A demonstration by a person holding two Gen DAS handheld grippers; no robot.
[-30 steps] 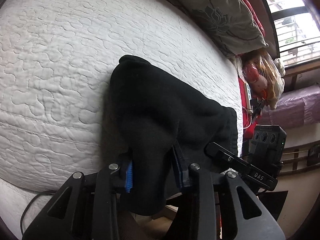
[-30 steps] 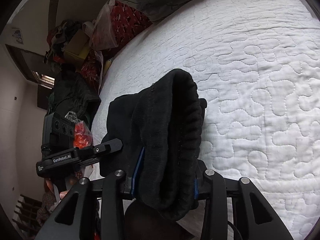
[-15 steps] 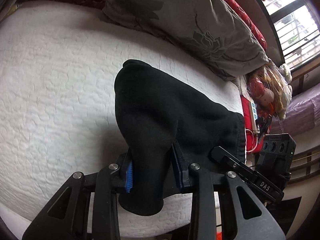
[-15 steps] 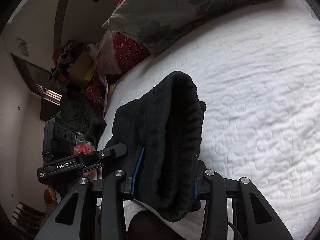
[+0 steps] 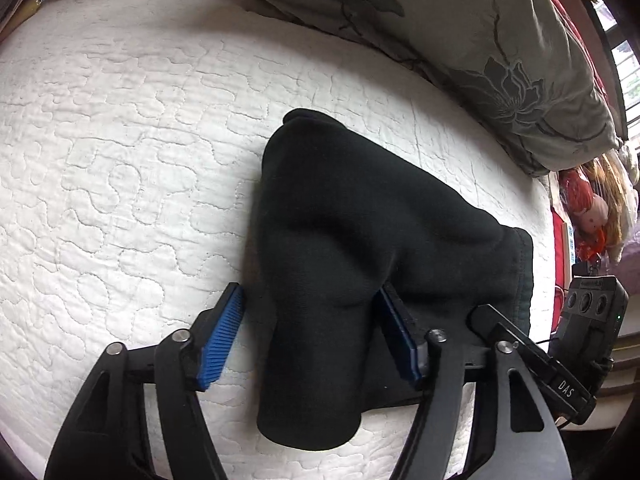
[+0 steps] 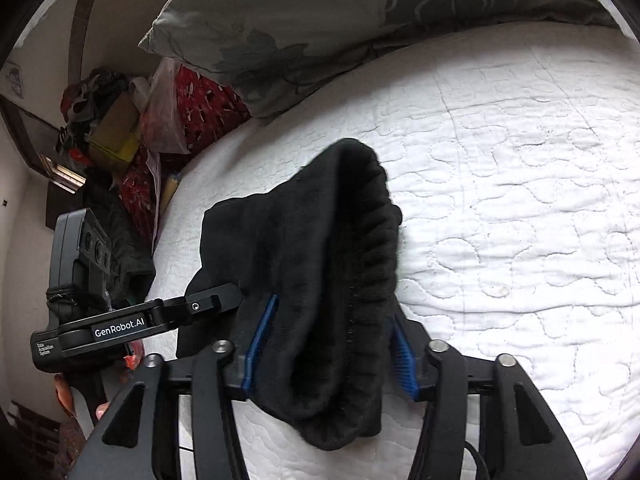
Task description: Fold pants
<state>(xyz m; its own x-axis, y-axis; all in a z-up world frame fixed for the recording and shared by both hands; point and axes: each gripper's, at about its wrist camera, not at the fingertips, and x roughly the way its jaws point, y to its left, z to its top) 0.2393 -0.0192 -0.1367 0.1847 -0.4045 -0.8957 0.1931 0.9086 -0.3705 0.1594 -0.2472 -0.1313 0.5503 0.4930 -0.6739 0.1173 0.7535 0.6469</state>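
The black pants [image 5: 360, 240] lie folded in a bundle on the white quilted bed [image 5: 120, 140]. My left gripper [image 5: 312, 308] is open, its blue pads spread apart on either side of one end of the bundle. In the right wrist view the pants [image 6: 320, 260] show their ribbed waistband end. My right gripper [image 6: 332, 320] has its jaws apart around that end, the cloth lying loose between the pads. Each gripper shows at the edge of the other's view.
A grey floral pillow [image 5: 460, 40] lies along the far side of the bed and also shows in the right wrist view [image 6: 320, 20]. A doll [image 5: 592, 216] sits beyond the bed's right edge. Bags and boxes [image 6: 120, 128] are piled past the left edge.
Both grippers moved forward over the bed with the pants and lowered them onto the quilt. The left jaws opened wide and let go; the right jaws also spread.
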